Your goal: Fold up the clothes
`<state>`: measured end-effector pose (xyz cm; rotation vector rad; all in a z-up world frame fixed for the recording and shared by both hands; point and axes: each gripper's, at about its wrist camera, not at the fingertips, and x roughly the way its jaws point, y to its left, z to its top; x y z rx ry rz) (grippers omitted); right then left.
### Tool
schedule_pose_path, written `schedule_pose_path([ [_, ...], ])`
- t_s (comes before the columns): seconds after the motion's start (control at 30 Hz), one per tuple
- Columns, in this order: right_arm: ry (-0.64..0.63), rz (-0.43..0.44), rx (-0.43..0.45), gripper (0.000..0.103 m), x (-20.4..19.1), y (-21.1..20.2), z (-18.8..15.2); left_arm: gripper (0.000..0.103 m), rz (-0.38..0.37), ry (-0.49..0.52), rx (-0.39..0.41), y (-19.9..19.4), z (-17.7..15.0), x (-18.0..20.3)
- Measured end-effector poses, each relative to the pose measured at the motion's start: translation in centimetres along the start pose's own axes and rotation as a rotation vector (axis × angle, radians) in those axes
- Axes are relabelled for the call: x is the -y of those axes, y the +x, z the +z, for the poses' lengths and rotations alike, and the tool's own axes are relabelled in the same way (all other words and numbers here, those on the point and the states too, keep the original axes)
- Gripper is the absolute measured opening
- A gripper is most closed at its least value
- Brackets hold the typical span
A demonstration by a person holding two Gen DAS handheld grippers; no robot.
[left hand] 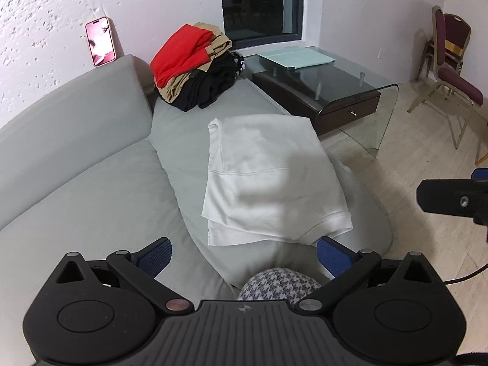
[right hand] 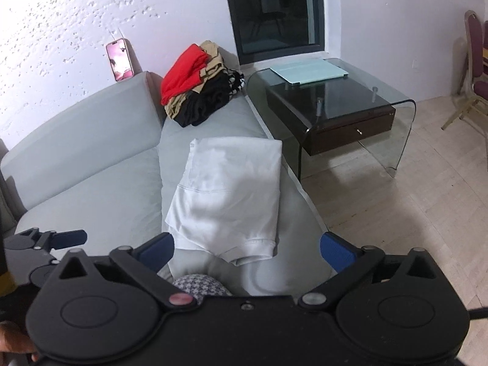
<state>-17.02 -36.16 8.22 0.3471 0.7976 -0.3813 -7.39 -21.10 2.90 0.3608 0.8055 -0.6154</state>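
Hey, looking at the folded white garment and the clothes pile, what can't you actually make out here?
- White garment: underside and inner layers hidden by its own folds, both views.
- Clothes pile: lower black pieces covered by the red and tan ones; count unclear.
- Checked fabric: mostly hidden behind the right gripper.
- Phone: screen too small to read.

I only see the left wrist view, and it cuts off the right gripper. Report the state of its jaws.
Observer: The right gripper stands wide open, with nothing between its blue pads.
Operator: Tell me where it is relative to the shirt.
Observer: In its own view the pads flank the near end of the folded white garment and appear clear of the cloth, which lies flat on the grey sofa.
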Motion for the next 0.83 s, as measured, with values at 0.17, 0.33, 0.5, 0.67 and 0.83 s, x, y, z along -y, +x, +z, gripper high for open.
schedule_pose_path([
  [0.17,-0.013,-0.018,-0.006,0.103,-0.3,0.3,-0.5,0.103,-0.003,0.007,-0.019,-0.1,-0.4,0.3],
  [0.33,-0.013,-0.025,-0.016,0.103,-0.4,0.8,-1.1,0.103,-0.014,0.0,-0.019,0.4,-0.6,0.4],
  [0.5,-0.01,-0.036,-0.027,0.103,-0.2,1.3,-1.4,0.103,-0.016,0.019,-0.028,0.9,-0.8,1.0],
  [0.67,-0.014,-0.042,-0.042,0.103,-0.3,2.0,-1.7,0.103,-0.013,0.029,-0.031,1.5,-1.0,1.3],
  [0.83,-0.014,-0.038,-0.05,0.103,-0.4,2.3,-2.1,0.103,-0.035,0.029,-0.017,1.6,-1.1,1.3],
])
